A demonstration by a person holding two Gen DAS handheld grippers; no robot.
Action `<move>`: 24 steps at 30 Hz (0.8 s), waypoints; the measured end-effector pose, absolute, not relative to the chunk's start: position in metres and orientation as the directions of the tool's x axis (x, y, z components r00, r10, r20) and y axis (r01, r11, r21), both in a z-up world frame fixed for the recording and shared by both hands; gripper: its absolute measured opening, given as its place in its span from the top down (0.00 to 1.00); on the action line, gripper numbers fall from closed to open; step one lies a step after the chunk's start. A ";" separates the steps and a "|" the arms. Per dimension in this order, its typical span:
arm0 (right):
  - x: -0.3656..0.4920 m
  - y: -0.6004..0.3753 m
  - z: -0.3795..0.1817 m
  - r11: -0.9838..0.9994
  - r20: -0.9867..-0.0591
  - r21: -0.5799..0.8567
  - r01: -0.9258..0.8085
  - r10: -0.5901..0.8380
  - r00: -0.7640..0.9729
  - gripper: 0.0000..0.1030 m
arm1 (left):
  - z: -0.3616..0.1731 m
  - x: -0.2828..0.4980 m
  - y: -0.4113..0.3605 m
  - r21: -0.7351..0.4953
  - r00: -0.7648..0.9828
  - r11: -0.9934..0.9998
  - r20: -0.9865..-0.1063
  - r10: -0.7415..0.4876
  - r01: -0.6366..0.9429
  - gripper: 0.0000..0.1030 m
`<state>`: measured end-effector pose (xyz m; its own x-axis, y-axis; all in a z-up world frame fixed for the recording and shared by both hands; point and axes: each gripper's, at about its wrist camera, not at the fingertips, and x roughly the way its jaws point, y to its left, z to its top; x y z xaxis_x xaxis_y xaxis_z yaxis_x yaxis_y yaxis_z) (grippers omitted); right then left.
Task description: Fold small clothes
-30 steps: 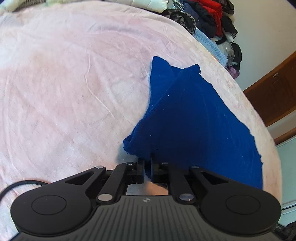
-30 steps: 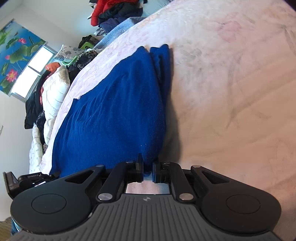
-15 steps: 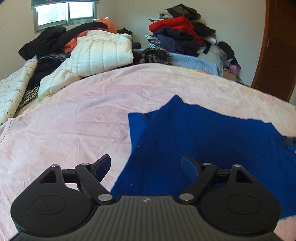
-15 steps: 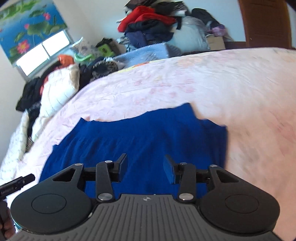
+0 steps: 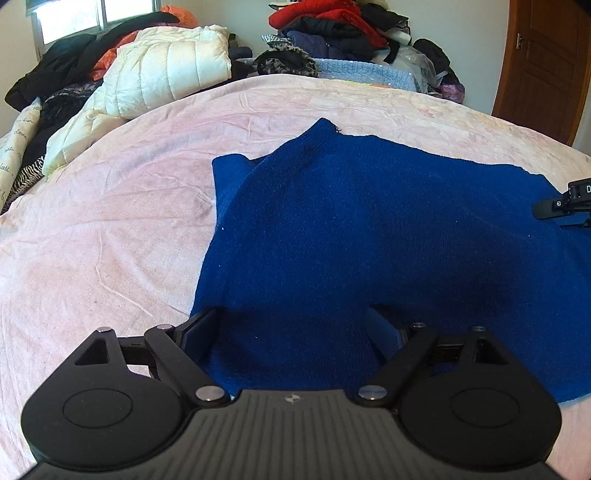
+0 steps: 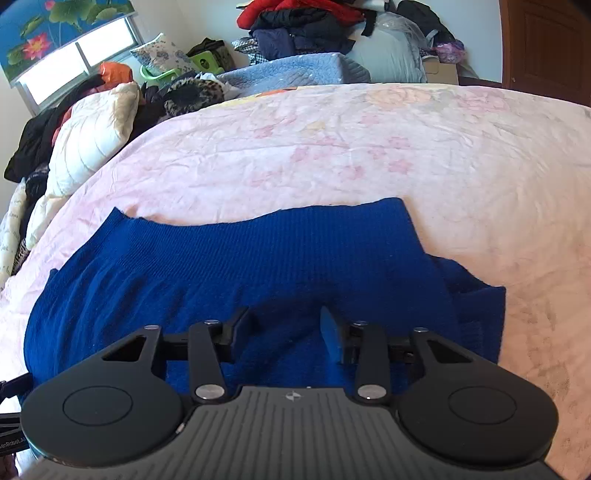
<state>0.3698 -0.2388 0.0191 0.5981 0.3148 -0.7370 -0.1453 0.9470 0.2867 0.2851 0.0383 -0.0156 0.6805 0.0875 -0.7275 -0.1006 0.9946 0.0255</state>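
Both grippers hover with jaws spread wide and holding nothing: the left gripper (image 5: 295, 332) over the near left edge of the blue knit garment (image 5: 369, 236), the right gripper (image 6: 284, 328) above its near right part. It lies folded flat on the pink blanket (image 5: 110, 229), one layer peeking out at each side. Bare blanket surrounds it. Beyond, a white puffer jacket (image 5: 166, 70) and a heaped clothes pile (image 5: 332, 29) line the far edge; individual items there are hard to make out.
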 end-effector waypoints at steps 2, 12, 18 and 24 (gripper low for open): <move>0.370 -0.239 0.021 0.946 -0.738 0.295 -0.134 0.315 0.597 0.59 | -0.016 0.284 0.038 0.024 0.683 0.994 -0.725 0.088 -0.103 0.14; 0.347 -0.205 0.033 0.974 -0.718 0.112 -0.195 0.215 0.662 0.46 | -0.015 0.284 0.039 0.025 0.687 0.995 -0.722 0.088 -0.101 0.14; 0.347 -0.218 0.018 0.968 -0.706 0.142 -0.205 0.245 0.665 0.41 | -0.006 0.271 0.056 -0.080 0.712 0.988 -0.701 0.036 -0.128 0.13; 0.289 -0.220 0.045 0.943 -0.630 0.235 -0.238 0.334 0.701 0.34 | 0.006 0.225 0.125 -0.565 0.758 0.770 -0.629 -0.169 -0.297 0.13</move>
